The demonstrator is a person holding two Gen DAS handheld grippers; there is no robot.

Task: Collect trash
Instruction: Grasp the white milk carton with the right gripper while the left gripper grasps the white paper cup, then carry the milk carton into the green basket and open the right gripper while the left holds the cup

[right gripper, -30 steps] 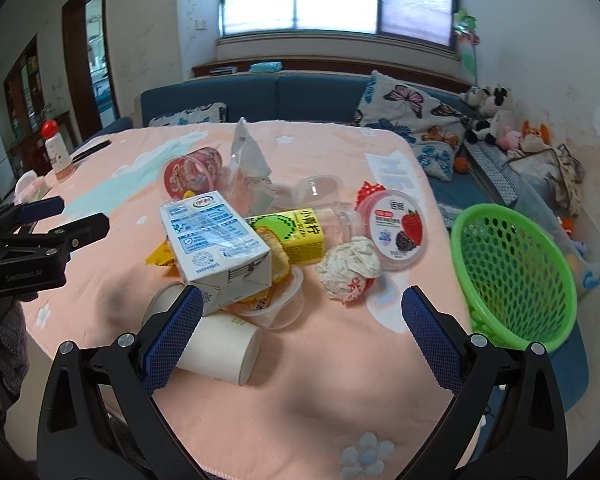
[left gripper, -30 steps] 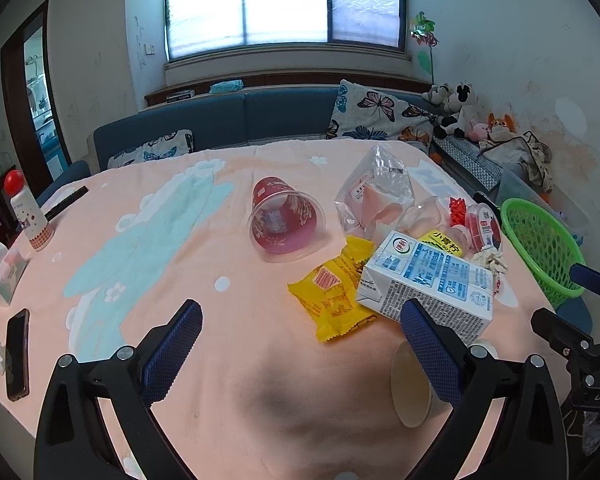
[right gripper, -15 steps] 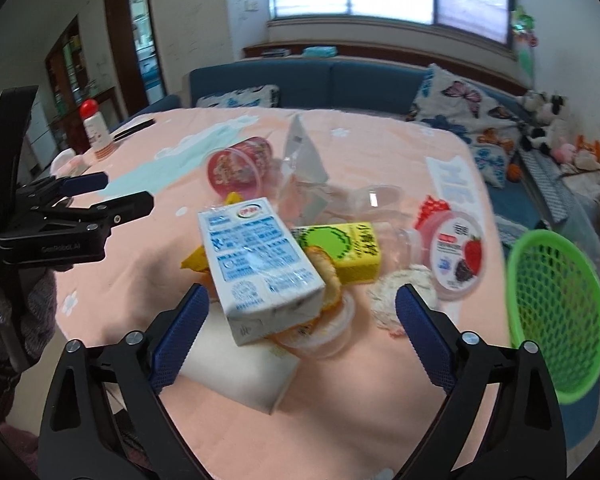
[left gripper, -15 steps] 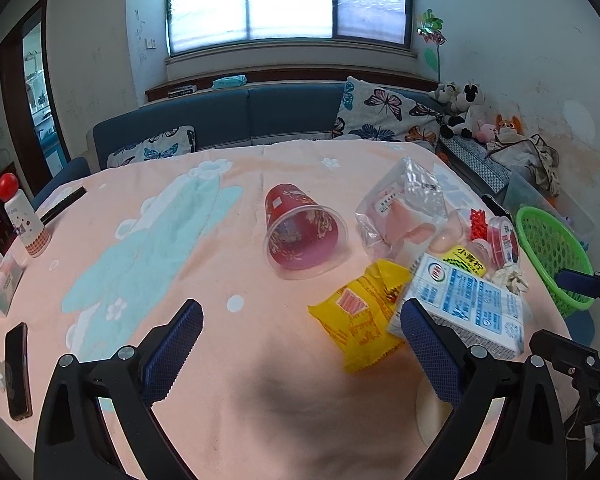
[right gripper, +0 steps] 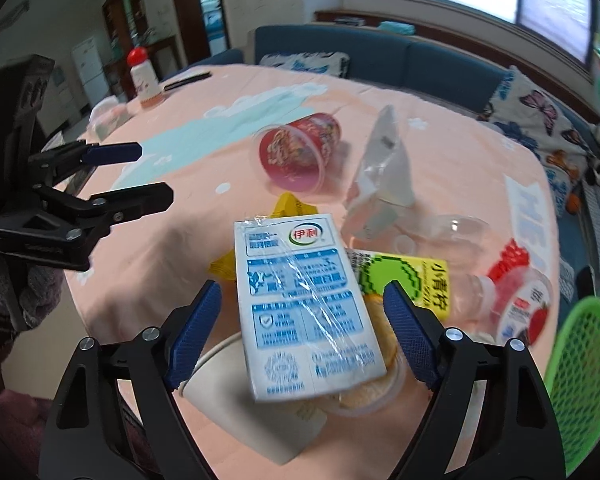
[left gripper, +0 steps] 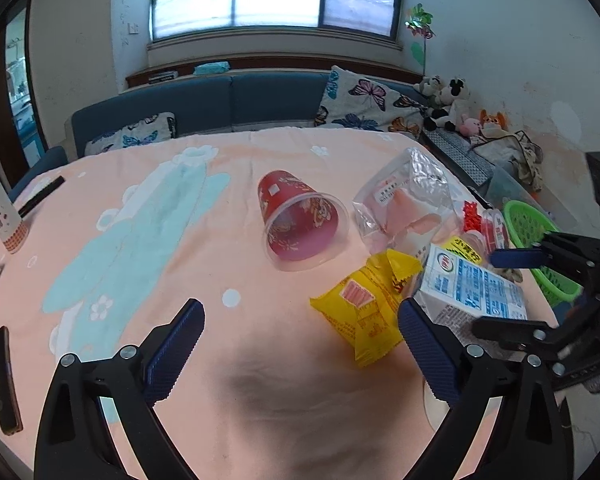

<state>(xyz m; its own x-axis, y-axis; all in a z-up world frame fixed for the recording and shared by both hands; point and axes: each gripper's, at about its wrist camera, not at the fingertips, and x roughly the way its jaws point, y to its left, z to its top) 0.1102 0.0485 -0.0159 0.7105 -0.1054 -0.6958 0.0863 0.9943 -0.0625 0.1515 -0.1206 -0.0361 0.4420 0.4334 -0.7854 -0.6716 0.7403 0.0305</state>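
A white and blue milk carton point(right gripper: 304, 308) lies on top of a trash heap on the pink tablecloth. My right gripper point(right gripper: 302, 334) straddles it, jaws closing, with a small gap still showing beside each pad. Under the carton are a paper cup point(right gripper: 236, 392), a clear tub and a yellow-green juice box point(right gripper: 404, 280). A yellow wrapper point(left gripper: 364, 308), a tipped red cup point(left gripper: 300, 220) and a clear plastic bag point(left gripper: 408, 200) lie close by. My left gripper point(left gripper: 302, 354) is open over bare cloth, left of the wrapper. The green basket point(right gripper: 580, 380) sits past the table's right edge.
A strawberry yoghurt cup point(right gripper: 524, 312) and clear lids lie right of the heap. A phone point(left gripper: 4, 380) and a red-capped bottle point(left gripper: 0, 208) stand along the table's left side. A blue sofa with butterfly cushions runs behind the table.
My right gripper has swung left and rolled, coming down over the milk carton with its jaws narrower. My left gripper has drifted left, so the trash sits further right in its view.
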